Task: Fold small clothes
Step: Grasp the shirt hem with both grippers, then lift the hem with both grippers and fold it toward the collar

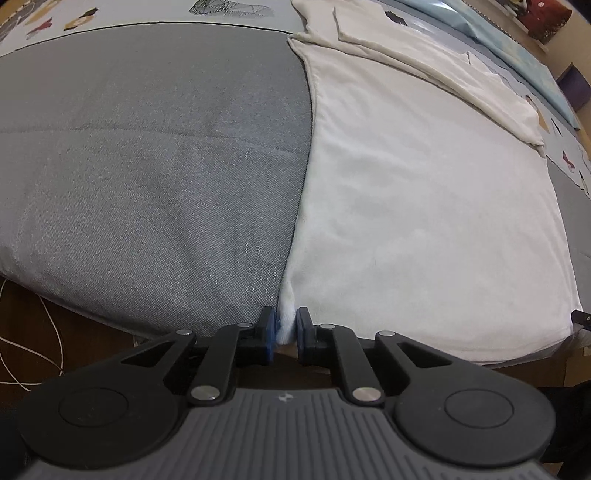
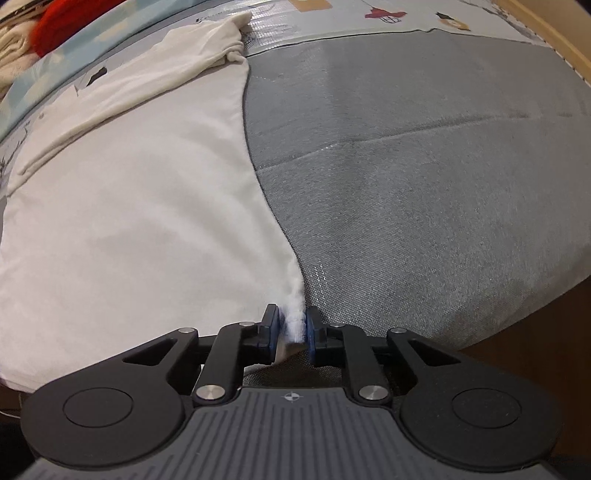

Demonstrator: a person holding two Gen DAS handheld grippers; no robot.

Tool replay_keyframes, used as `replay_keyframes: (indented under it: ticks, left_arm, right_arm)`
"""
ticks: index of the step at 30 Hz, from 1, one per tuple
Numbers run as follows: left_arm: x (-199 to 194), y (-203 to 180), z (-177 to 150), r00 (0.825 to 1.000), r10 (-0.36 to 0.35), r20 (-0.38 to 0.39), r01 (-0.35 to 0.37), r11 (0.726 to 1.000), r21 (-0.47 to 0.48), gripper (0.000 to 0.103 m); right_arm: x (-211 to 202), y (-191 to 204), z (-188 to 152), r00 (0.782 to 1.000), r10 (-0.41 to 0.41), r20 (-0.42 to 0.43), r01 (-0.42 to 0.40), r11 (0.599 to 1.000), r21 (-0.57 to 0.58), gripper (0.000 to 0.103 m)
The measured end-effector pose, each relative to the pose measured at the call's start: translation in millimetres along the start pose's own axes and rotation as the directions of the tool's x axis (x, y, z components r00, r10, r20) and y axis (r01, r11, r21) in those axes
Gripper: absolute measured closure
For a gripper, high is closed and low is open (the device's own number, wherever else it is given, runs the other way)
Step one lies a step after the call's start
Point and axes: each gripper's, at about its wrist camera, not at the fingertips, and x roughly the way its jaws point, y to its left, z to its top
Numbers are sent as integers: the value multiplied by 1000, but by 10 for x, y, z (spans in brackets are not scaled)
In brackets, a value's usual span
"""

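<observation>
So the white garment (image 1: pixel 424 206) is spread flat on a grey mat (image 1: pixel 147 166) that covers a bed, with its near hem right at the mat's front edge. No boxes or baskets in either view, so nothing to report on that front.

Left gripper (image 1: pixel 285 330) sits at 6 o'clock in its own view, blue pads nearly together and pinching the near corner of the white garment. Only a narrow wad of fabric shows between them. Right gripper (image 2: pixel 291 330) does the same at the other near corner, pads a touch wider apart with a bunched strip of white cloth (image 2: pixel 295 321) clamped in the gap.

Looks like a long-sleeved top: a sleeve (image 1: pixel 443 74) is folded across the far part, running from 12 towards 2 o'clock in the left view. In the right view that sleeve (image 2: pixel 147 81) runs from 12 towards 9 o'clock.

Hard-to-see stuff: the collar end is too far off and too warped by the fisheye to make out. Under the mat is a patterned bedsheet (image 1: pixel 129 14), only a strip visible at the top. Something red (image 2: pixel 74 18) at 11 o'clock in the right view is cut off, can't tell what it is. A white cord (image 1: pixel 33 332) loops on the floor at 8 o'clock in the left view.
</observation>
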Motion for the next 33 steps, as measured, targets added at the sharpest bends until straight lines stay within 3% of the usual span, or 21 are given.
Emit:
replay_keyframes:
  ticks: [17,21,26,33]
  left_arm:
    - [9,-10,10,1000,4,2,-4,1000,7,92]
    - [1,-35,1,1000,7,9,-7,1000,26,94]
    - [-162,-94,57,999,-1,51,-3,996,85,97]
    - [-838,-249,137,987,-61,152,27,975,219,97]
  right_arm:
    - [0,17,3,1000,-6,-2,6,1000,-14,87]
    - [-31,30,6,1000,13,6,-13,1000,-14,95]
    - [-267,-1,82,993,82,81,-84,996,22,96]
    - [-900,-64,288,963,179,201,-191,981,38,97]
